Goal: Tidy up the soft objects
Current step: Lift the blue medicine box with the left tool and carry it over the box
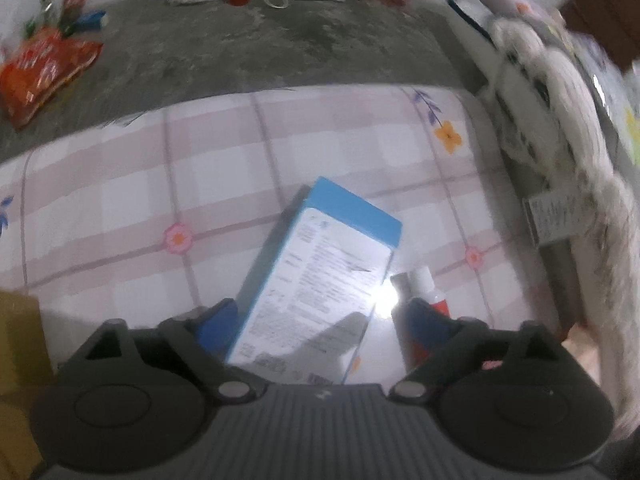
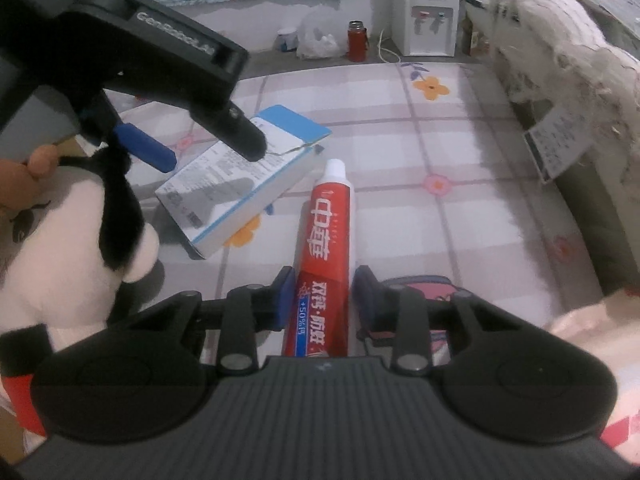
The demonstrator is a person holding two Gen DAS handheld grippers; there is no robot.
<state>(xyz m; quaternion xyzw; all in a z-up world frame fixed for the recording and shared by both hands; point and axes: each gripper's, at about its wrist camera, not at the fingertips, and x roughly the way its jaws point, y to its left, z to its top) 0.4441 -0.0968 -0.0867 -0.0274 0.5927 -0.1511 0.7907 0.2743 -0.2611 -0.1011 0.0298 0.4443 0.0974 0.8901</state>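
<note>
Right wrist view is showing the right gripper (image 2: 323, 294) sitting narrow around a red toothpaste tube (image 2: 324, 256) lying on the checked sheet (image 2: 460, 184), its blue pads (image 2: 285, 289) against the tube's sides; the tube is carrying white Chinese characters and "+50%". The left gripper (image 1: 320, 312) is standing wide over a blue-and-white box (image 1: 320, 276) without pinching it, the box's fine print too blurred to read, and "GenRobot.AI" is showing on the gripper's body. A panda plush (image 2: 80, 248) is lying left of the box, and a white furry plush (image 2: 560, 64) with a printed tag is resting at the right edge.
</note>
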